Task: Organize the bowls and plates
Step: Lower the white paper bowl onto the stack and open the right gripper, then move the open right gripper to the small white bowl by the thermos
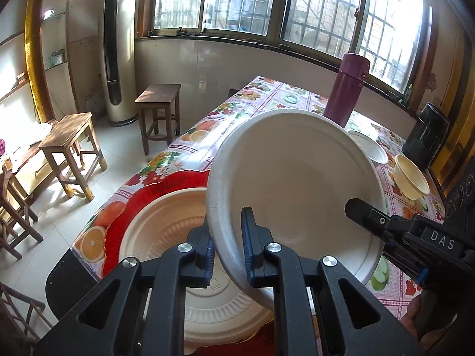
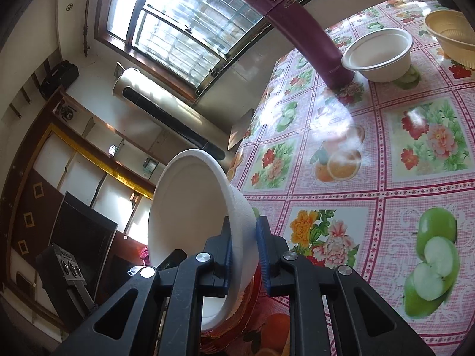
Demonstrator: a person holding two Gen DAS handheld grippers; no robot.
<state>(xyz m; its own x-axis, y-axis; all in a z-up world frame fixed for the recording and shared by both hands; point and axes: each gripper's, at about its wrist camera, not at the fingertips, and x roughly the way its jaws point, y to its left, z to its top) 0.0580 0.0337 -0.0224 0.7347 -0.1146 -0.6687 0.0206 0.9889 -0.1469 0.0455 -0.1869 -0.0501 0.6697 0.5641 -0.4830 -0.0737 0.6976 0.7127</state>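
Note:
A white deep plate (image 1: pixel 297 178) hangs tilted above the table, held from both sides. My left gripper (image 1: pixel 228 237) is shut on its near rim, blue pads on either face. My right gripper (image 1: pixel 383 225) grips the plate's right rim; in the right wrist view the right gripper (image 2: pixel 245 237) is shut on the white plate (image 2: pixel 184 213). Just below lies a beige ribbed plate (image 1: pixel 166 225) on a red plate (image 1: pixel 142 195). A white bowl (image 2: pixel 377 56) and a cream bowl (image 2: pixel 451 35) stand further back on the table.
A purple flask (image 1: pixel 346 89) stands upright on the fruit-patterned tablecloth (image 1: pixel 237 109) beside the white bowl (image 1: pixel 372 148). A black container (image 1: pixel 426 136) is behind the cream bowl (image 1: pixel 411 181). Two wooden stools (image 1: pixel 69 136) stand on the floor left of the table.

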